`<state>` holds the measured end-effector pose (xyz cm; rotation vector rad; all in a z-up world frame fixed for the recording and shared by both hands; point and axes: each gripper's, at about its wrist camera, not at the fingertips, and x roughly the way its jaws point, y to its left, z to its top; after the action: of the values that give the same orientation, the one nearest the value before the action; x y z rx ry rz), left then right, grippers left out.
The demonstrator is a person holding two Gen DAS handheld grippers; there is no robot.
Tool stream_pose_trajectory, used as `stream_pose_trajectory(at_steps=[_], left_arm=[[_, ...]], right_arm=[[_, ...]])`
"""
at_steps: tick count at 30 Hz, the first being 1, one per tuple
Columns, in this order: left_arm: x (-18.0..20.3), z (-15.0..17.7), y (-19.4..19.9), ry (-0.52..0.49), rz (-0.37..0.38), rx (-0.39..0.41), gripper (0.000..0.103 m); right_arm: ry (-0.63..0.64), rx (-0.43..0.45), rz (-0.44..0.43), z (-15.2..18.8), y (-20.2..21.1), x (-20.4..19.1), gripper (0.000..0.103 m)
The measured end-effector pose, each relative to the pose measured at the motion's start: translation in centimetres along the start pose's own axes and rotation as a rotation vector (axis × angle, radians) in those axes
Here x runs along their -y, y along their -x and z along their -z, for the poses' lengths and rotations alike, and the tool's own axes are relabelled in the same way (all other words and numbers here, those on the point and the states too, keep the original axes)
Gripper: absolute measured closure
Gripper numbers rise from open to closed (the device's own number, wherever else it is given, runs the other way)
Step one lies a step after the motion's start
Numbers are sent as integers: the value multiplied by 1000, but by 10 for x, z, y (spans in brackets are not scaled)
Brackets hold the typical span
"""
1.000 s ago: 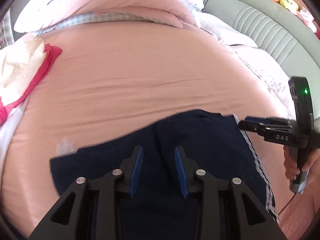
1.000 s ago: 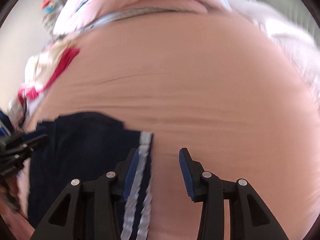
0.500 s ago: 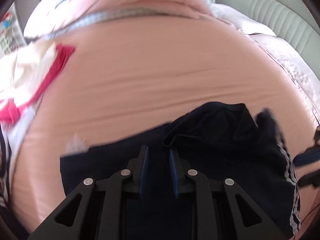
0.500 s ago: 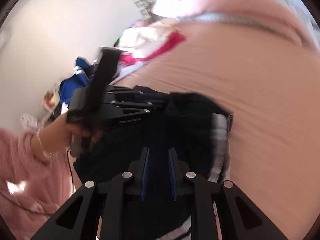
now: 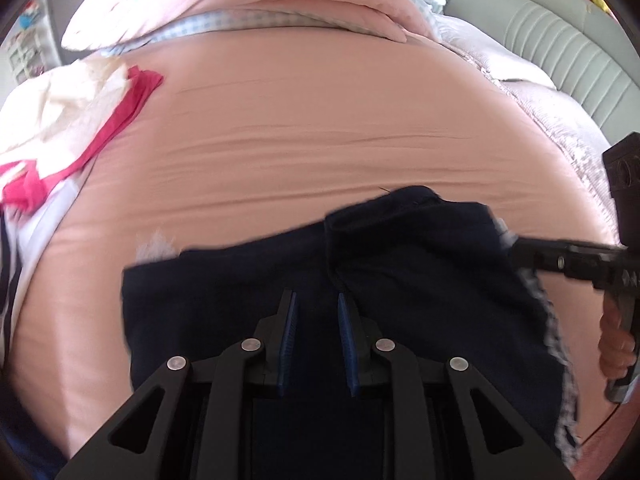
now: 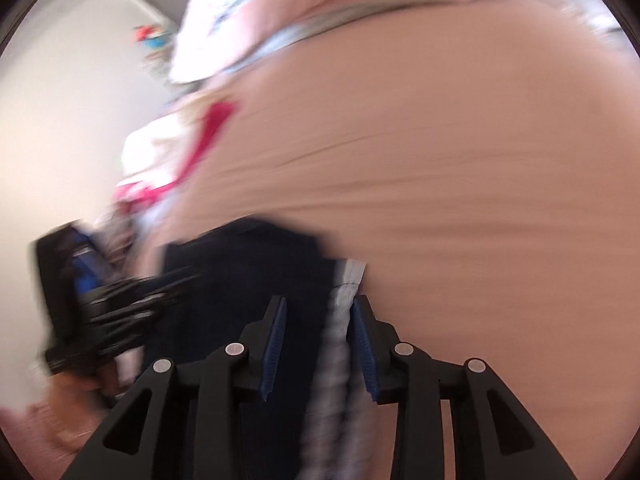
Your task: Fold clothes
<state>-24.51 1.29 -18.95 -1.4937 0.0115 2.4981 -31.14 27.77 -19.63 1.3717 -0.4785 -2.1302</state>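
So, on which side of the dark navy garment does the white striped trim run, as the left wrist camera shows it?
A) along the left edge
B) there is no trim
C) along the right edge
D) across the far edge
C: in the left wrist view the white striped trim runs down the right edge of the dark navy garment, close to the right gripper; the other edges are plain navy.

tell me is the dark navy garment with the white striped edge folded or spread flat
Partly folded: the dark navy garment with the white striped edge has one layer doubled over another, its fold edge raised, on the pink bedsheet.
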Motion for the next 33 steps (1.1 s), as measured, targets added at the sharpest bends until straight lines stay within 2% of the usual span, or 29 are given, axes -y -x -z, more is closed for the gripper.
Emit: stream_pose_trajectory(at_steps=[3,5,8,10,12,15,18,21,23,24,27,28,29,33], left_arm=[[5,12,11,87,62,30,84],[5,20,9,93,82,17,84],[9,24,-2,69,49,-20,84],[10,22,-1,84,84,-3,84],[11,18,1,98,133,24,84],[20,12,1,70,167,38,84],[29,6,-5,50,200,30,84],[40,7,-8,42,213,19,84],[47,11,-7,47,215,8,84],[50,11,-7,47,215,1,84],[56,12,-8,47,219,-16,84],[56,12,-9,46,220,-18,84],[56,13,-10,45,216,-19,84],[51,16,-15,65,201,-27,84]], right_arm=[[174,-20,-67,7,2,-44,69],[262,-9,-105,14,7,-68,69],[368,-17,-169,26,11,-92,66],[354,17,-99,23,10,-89,66],[228,76,11,12,11,-68,66],[-40,108,169,-1,12,-9,66],[-145,126,290,0,12,23,66],[-1,118,417,-2,2,7,66],[94,86,440,1,-6,-4,64],[133,78,438,3,-8,-8,64],[99,20,174,5,-10,-15,64],[96,7,114,5,-9,-19,64],[116,3,76,7,-9,-26,64],[242,-75,15,20,-16,-60,64]])
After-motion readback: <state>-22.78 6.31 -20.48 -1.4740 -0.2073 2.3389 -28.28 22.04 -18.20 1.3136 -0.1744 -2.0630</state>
